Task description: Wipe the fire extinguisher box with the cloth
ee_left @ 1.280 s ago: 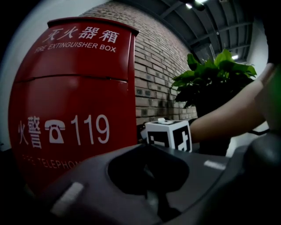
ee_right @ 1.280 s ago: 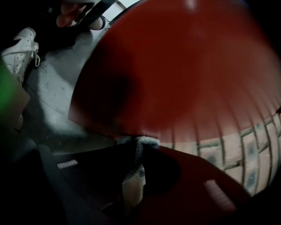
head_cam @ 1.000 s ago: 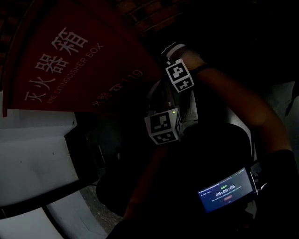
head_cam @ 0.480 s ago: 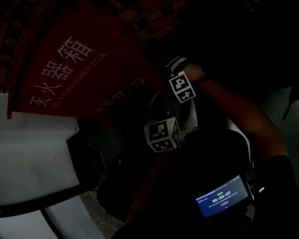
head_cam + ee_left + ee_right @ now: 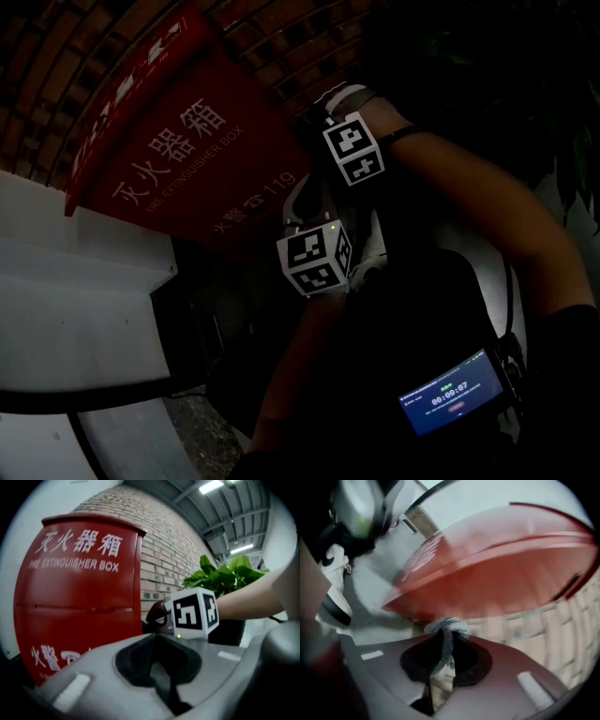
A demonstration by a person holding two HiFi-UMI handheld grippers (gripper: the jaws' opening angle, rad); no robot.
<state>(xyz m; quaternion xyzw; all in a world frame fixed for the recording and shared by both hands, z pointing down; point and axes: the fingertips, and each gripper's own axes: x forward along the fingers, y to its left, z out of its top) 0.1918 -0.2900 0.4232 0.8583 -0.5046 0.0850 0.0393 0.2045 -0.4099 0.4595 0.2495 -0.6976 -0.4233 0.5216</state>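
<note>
The red metal fire extinguisher box carries white lettering on its front: large characters 灭火器箱, with FIRE EXTINGUISHER BOX in small capitals beneath. Lower down are 火警, a telephone sign and 119. The left gripper view shows the same heading on the box. A small lit blue screen shows a timer, seemingly 00:00:07; its finer lines are unreadable.

We see our right gripper beside the red box, our left gripper just below, and a lit screen nearer us.
</note>
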